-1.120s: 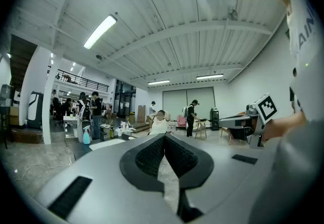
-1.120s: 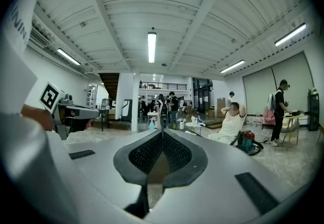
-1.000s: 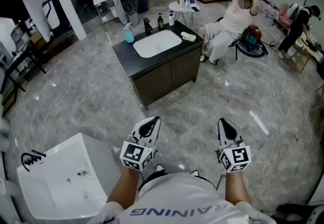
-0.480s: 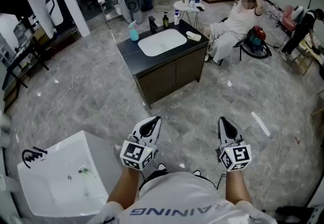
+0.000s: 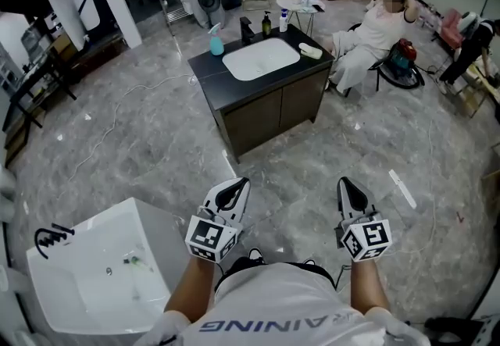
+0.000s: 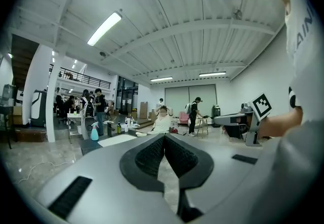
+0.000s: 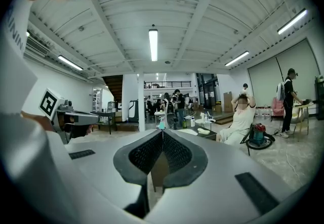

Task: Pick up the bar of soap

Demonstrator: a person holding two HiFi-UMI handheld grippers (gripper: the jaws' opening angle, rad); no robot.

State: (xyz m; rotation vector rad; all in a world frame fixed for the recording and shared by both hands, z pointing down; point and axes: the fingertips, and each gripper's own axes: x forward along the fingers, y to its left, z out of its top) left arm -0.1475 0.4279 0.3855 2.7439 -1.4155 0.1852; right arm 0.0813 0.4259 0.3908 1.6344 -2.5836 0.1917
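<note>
Come nearer the dark table [image 5: 209, 75] since a second ago; sits further right in the head view now. Soap [image 5: 310, 50] lying near the table's right corner, just beside the white basin [image 5: 260, 58]. Left gripper [image 5: 233, 190] and right gripper [image 5: 349, 190] held side by side over the grey floor [image 5: 141, 133], well apart from the soap, fingers of each pressed together on nothing.

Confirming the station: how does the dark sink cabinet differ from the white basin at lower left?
The sink cabinet is dark with an inset white bowl; the white basin is white throughout. The sink cabinet's top carries a spray bottle and a pale bar; the white basin holds a green item. Both have white bowls.
</note>
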